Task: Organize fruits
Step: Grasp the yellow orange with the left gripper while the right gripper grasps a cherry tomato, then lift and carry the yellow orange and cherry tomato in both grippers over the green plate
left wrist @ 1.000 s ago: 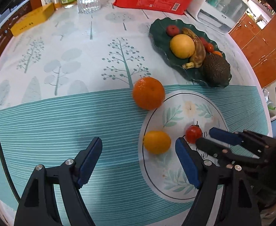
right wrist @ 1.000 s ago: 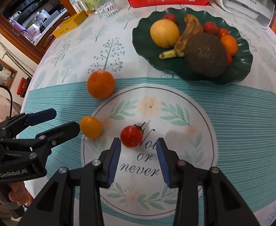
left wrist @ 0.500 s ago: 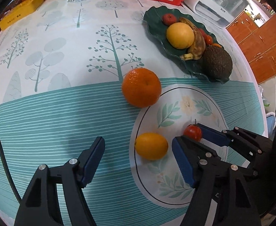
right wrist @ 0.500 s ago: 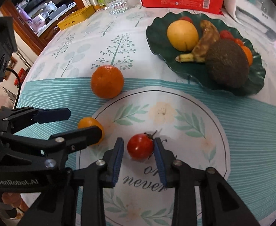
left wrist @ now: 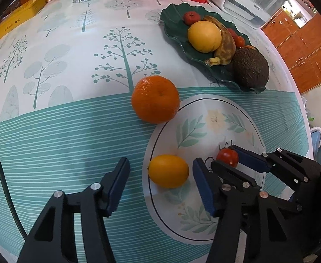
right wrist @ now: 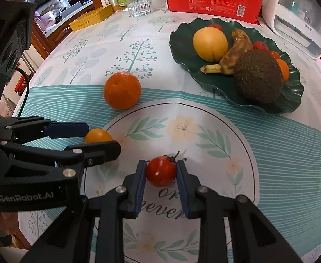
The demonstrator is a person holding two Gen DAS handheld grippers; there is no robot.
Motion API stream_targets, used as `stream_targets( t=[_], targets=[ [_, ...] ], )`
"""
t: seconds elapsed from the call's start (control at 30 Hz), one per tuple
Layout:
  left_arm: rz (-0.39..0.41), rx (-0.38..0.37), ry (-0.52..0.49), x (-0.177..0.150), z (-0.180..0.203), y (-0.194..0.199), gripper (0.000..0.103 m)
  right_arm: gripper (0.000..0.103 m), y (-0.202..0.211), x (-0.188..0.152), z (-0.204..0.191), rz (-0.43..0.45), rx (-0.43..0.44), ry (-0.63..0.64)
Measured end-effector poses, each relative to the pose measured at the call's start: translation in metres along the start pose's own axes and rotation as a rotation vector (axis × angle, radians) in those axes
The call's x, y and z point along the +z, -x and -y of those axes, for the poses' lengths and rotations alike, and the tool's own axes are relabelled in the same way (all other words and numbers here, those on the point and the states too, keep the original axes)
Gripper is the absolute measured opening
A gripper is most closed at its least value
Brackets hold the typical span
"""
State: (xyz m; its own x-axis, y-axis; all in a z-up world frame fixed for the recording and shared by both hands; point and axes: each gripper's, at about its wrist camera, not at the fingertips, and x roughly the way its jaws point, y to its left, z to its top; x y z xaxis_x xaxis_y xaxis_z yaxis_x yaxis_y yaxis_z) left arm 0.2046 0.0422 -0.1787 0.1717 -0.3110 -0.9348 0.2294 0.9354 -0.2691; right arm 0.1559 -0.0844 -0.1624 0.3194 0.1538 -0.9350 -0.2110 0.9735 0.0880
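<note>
Right now I'm pinching the cherry tomato on the tablecloth between my right gripper pads, while my left gripper jaws are closing around the small yellow-orange citrus, not yet touching it.

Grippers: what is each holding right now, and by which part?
Right gripper clamps the cherry tomato across its sides. Left gripper holds nothing: jaws closing around the small orange fruit, pads not touching.

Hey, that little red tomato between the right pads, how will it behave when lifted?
The cherry tomato looks smooth and glossy, so it may slip. It is round, so it would probably roll if dropped. The right hand-held gripper pinches its sides; thin skin could bruise under hard squeezing.
</note>
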Motion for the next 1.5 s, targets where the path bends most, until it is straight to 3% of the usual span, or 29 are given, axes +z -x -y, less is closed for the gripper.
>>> stream_targets(
  t=[0.23,0.5,1.03,1.3,1.5],
  targets=[
    [-0.003,0.027,-0.031,0.0,0.013,-0.004,0.037,0.027,0.004,-0.005,0.005,0.0,0.002,-0.015],
    [-0.006,0.02,-0.007,-0.004,0.011,-0.002,0.036,0.027,0.009,-0.008,0.008,-0.003,0.013,-0.026],
    [0.082,-0.001,0.008,-0.014,0.019,0.05,0.036,0.027,0.044,-0.001,0.026,0.052,0.045,-0.052],
    [0.136,-0.005,-0.006,0.006,0.035,0.078,0.036,0.027,0.087,0.023,0.053,0.113,0.059,-0.072],
    [0.202,0.017,-0.038,0.038,0.053,0.105,0.036,0.027,0.126,0.055,0.076,0.186,0.06,-0.085]
  ],
)
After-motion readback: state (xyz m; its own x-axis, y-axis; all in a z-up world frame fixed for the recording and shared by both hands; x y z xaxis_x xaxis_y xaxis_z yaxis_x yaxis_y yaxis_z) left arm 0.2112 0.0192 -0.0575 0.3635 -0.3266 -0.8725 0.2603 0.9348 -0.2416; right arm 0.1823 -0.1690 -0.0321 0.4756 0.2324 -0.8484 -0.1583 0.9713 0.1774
